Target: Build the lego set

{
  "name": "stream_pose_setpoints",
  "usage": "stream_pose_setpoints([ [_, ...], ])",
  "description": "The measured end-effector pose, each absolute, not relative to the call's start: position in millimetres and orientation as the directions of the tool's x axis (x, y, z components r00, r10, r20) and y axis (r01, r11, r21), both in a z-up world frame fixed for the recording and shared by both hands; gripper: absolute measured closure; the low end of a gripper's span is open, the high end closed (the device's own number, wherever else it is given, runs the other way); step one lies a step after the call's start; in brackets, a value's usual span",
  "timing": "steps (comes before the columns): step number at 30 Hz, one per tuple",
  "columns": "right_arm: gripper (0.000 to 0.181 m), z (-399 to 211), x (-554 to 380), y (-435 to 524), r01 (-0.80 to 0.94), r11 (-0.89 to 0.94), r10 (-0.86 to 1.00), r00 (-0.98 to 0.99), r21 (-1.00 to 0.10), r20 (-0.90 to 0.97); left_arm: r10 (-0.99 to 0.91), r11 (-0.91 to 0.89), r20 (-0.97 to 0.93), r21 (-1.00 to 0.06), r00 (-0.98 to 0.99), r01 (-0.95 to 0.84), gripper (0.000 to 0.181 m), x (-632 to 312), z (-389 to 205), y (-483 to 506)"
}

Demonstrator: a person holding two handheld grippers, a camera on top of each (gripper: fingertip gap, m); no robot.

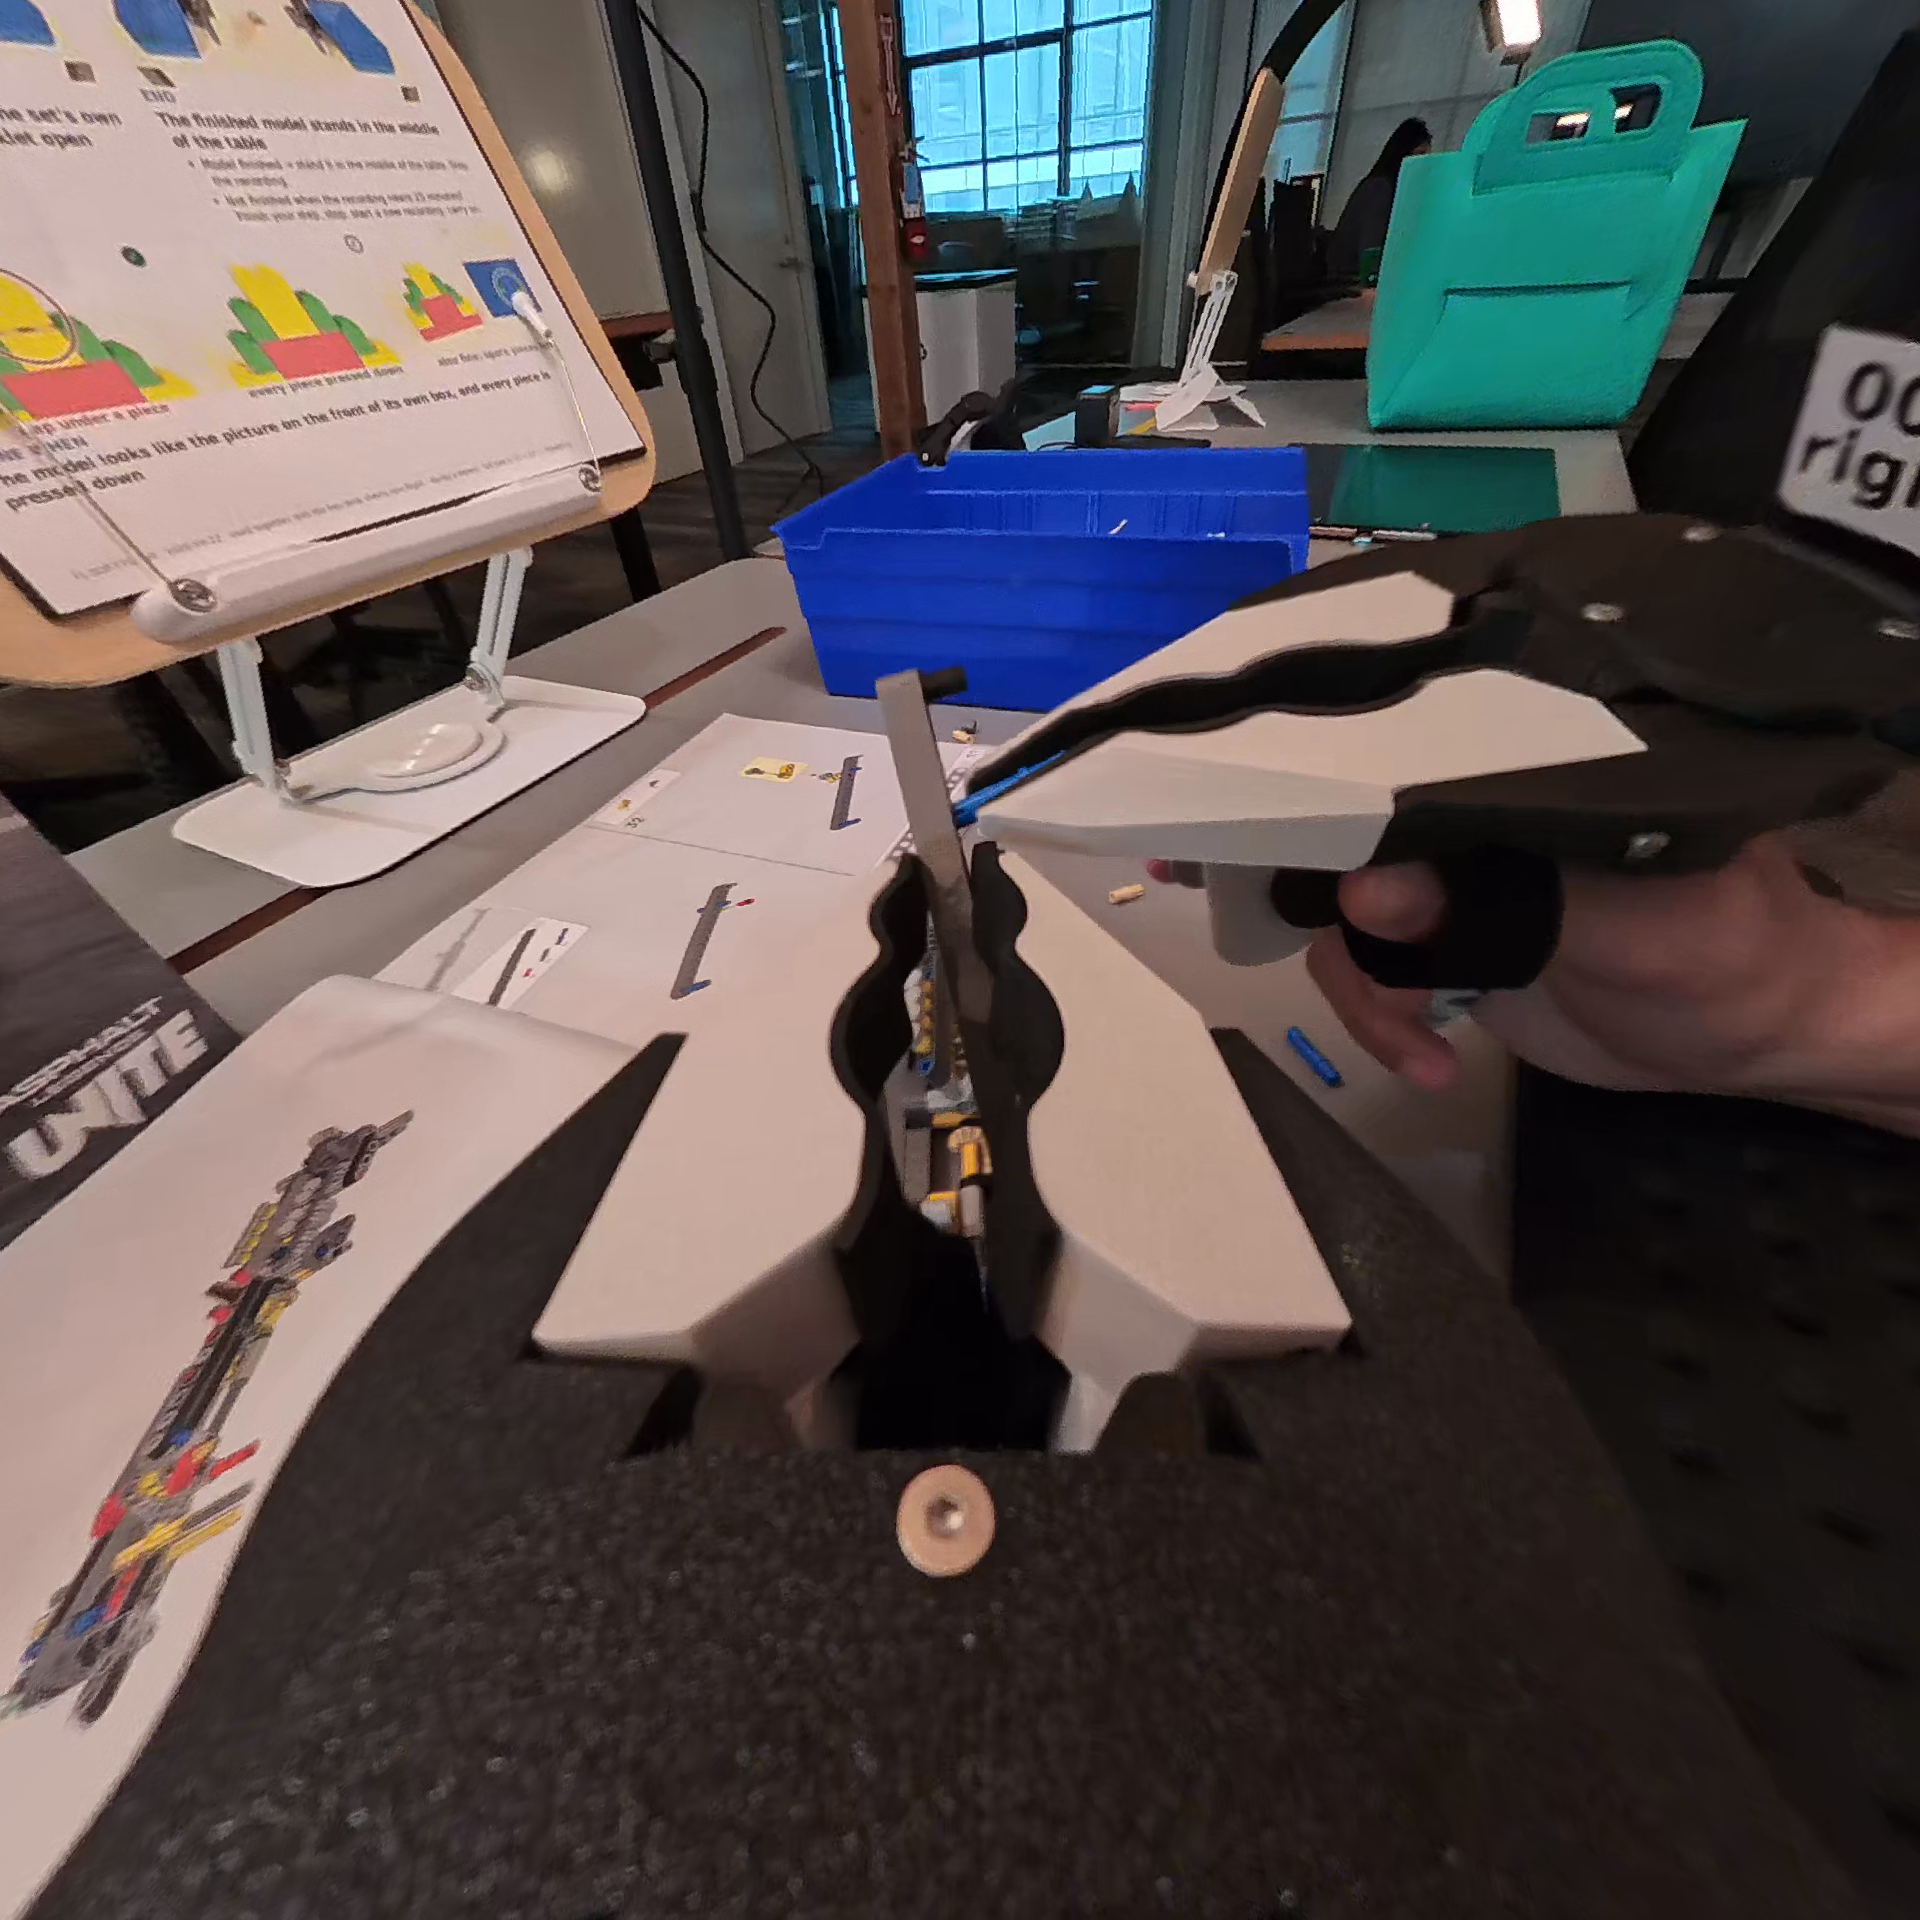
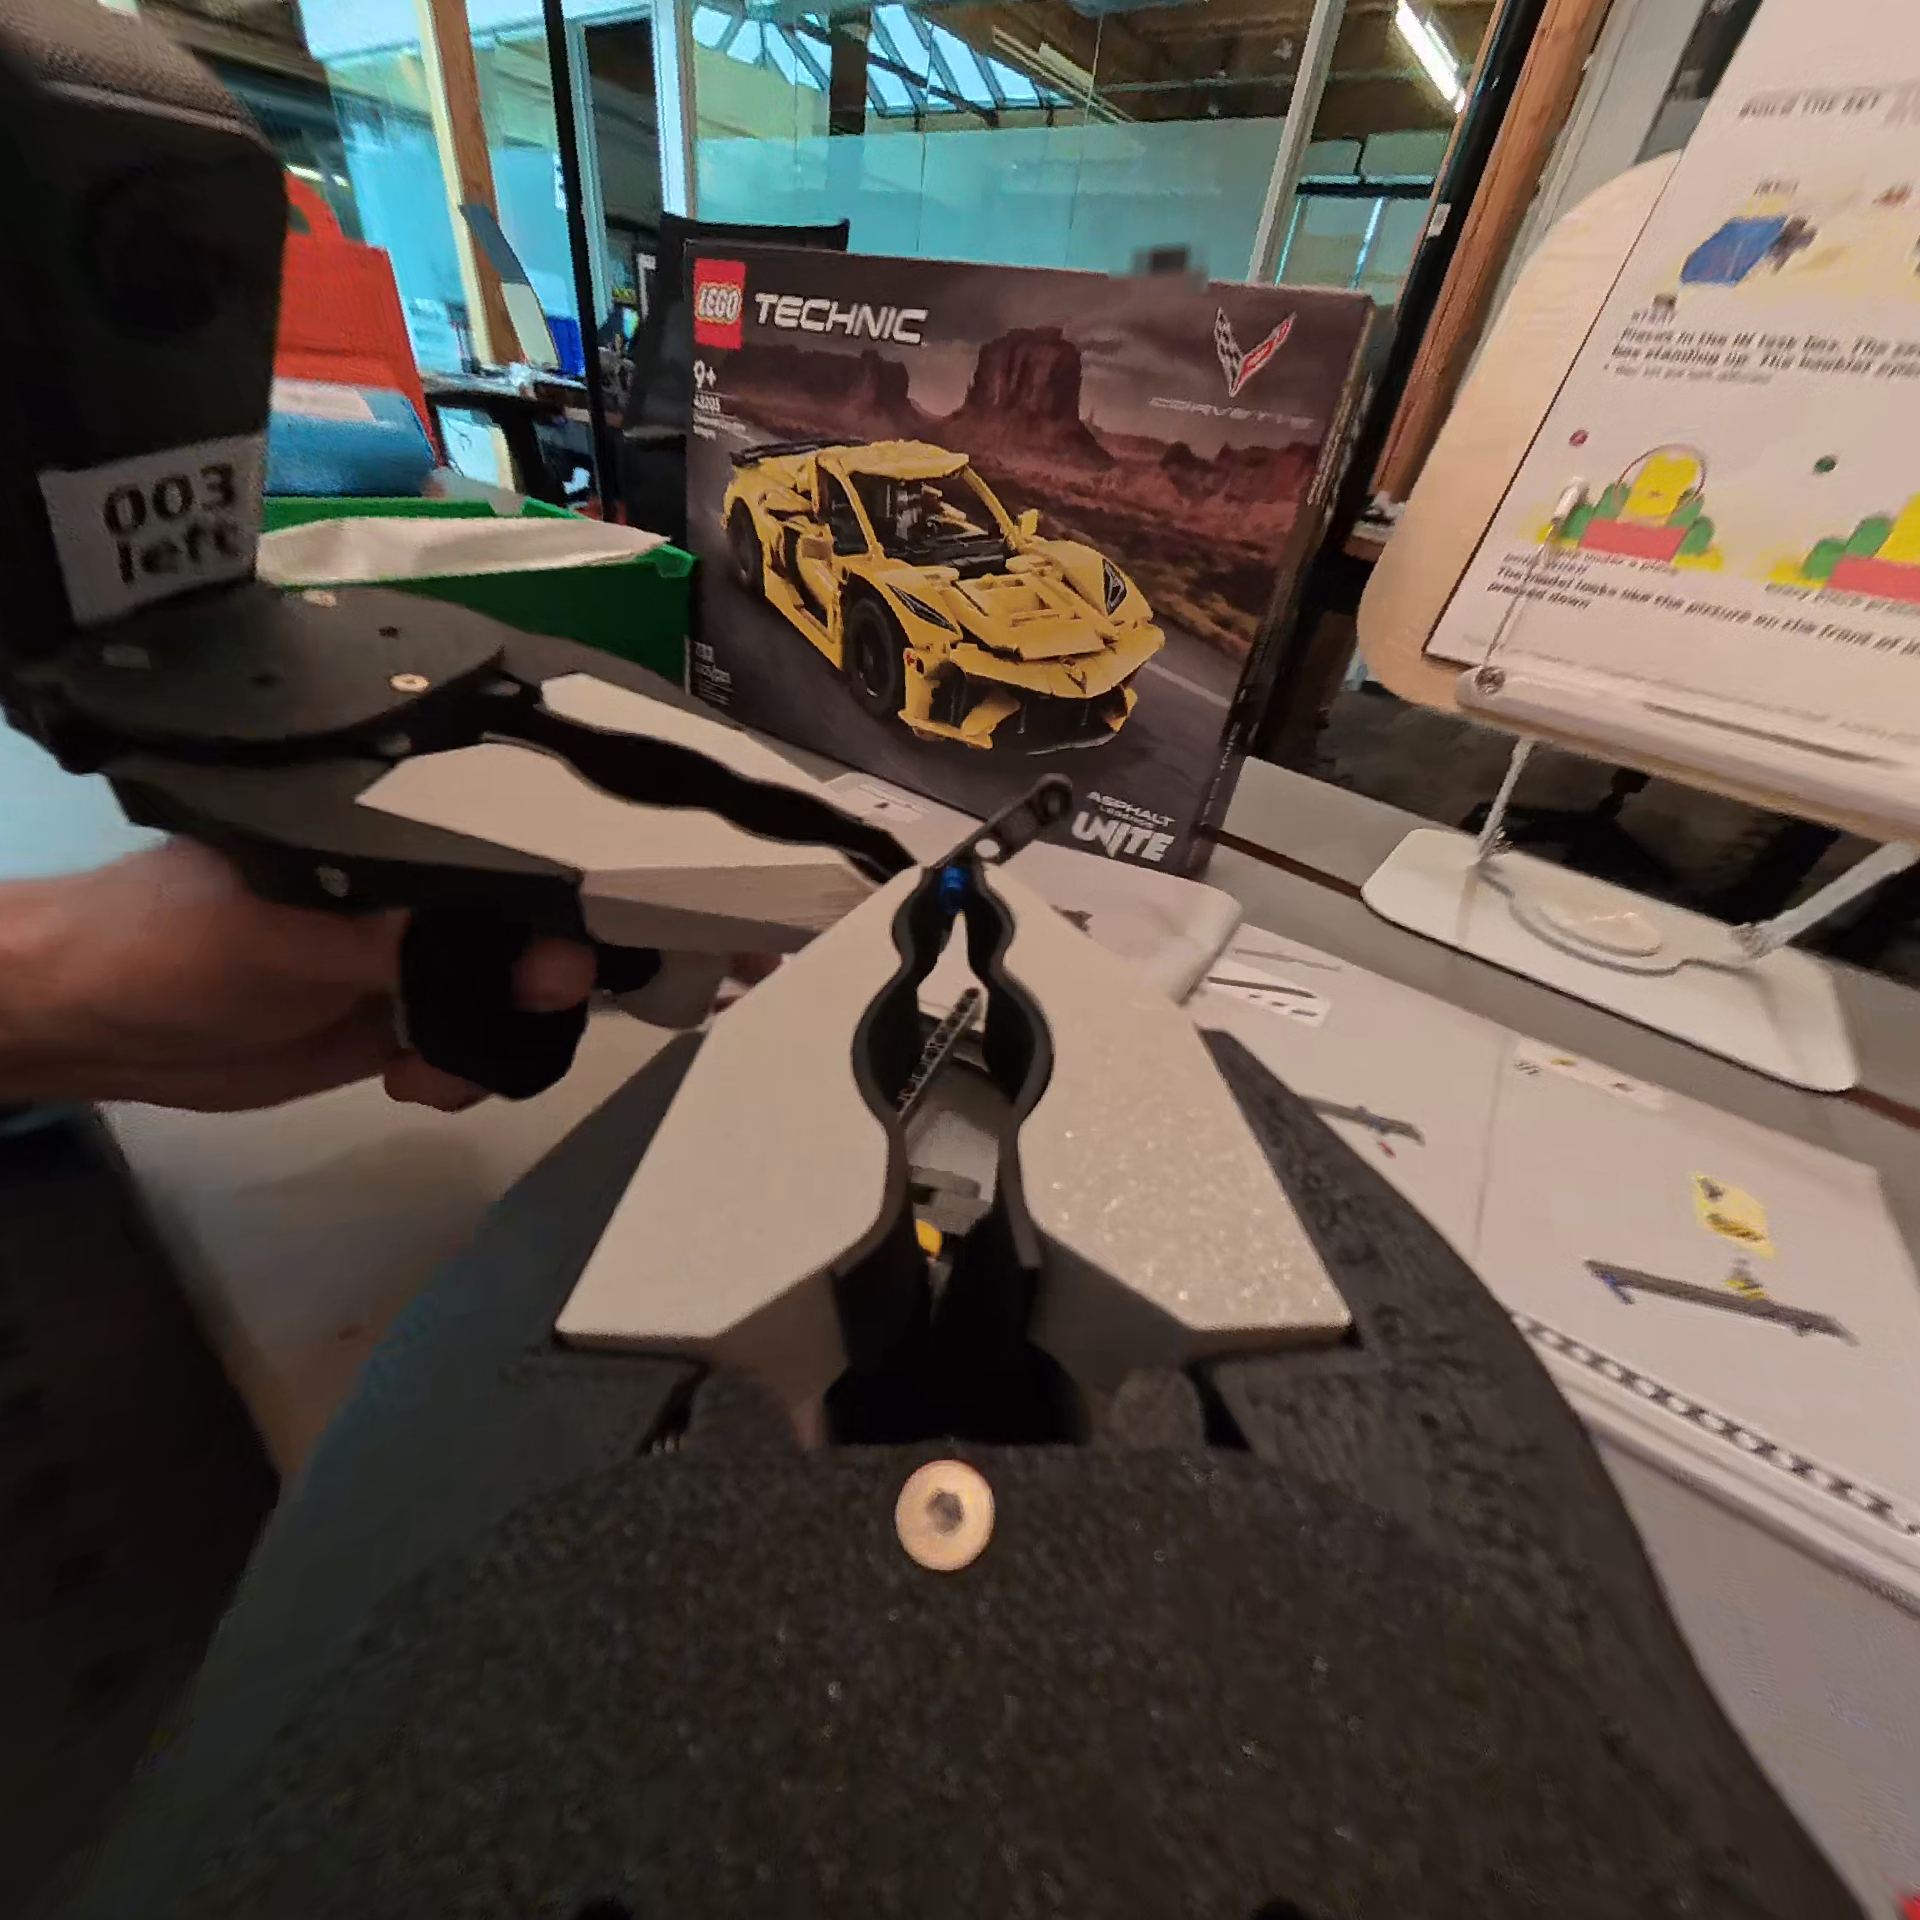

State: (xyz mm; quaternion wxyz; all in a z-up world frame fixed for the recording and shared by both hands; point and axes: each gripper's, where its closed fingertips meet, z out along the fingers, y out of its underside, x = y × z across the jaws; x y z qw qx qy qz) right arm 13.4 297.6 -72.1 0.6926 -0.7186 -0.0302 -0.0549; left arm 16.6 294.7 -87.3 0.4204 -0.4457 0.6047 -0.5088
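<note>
My left gripper [image 1: 951, 873] is shut on a long grey Technic beam [image 1: 923, 769] that stands upright between its fingers. Yellow and grey parts [image 1: 961, 1158] of the same assembly show lower in the gap. My right gripper [image 1: 982, 816] comes in from the right, shut on a small blue pin [image 1: 1003, 788], with its tips against the beam's side. In the right wrist view the right gripper [image 2: 951, 883] pinches the blue pin [image 2: 951, 888] at its tips. The beam's holed end [image 2: 1023, 816] sticks up just behind, and the left gripper [image 2: 883, 857] reaches in from the left.
The open instruction booklet [image 1: 727, 883] lies on the grey table. A blue bin [image 1: 1039, 582] stands behind it and a document stand [image 1: 312, 312] at the left. Loose pins [image 1: 1314, 1055] lie at the right. The set's box [image 2: 1018, 540] stands upright beside a green bin [image 2: 582, 613]. My left and right fingertips are right by each other.
</note>
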Motion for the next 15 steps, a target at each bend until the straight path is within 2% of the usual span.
stream_pose_setpoints([
  [3,0.177,-71,14,298,0.028,-0.013,-0.018,0.999,-1.0,0.028,-0.964,0.039,-0.01,-0.994,-0.264,-0.104,0.173,17,-86,292],
  [5,0.178,-73,15,298,0.049,-0.019,-0.022,0.999,-0.999,0.049,-0.968,0.062,-0.034,-0.992,-0.25,-0.106,0.173,18,-87,293],
  [9,0.177,-75,16,299,-0.039,-0.016,0.002,0.999,-0.999,-0.039,-0.967,0.108,-0.08,-0.988,-0.24,-0.107,0.173,18,-89,295],
  [12,0.176,-76,17,298,-0.087,-0.022,0.05,0.995,-0.996,-0.088,-0.958,0.064,-0.027,-0.991,-0.284,-0.122,0.173,19,-89,295],
  [13,0.174,-75,17,296,-0.108,-0.013,0.088,0.99,-0.994,-0.109,-0.951,0.026,0.014,-0.992,-0.308,-0.125,0.173,18,-88,293],
  [14,0.156,-72,14,292,-0.122,-0.005,0.149,0.981,-0.993,-0.121,-0.947,0.003,0.039,-0.992,-0.32,-0.129,0.174,18,-88,293],
  [15,0.153,-67,13,287,-0.158,0.013,0.205,0.967,-0.987,-0.152,-0.944,-0.009,0.052,-0.991,-0.326,-0.13,0.174,17,-88,294],
])
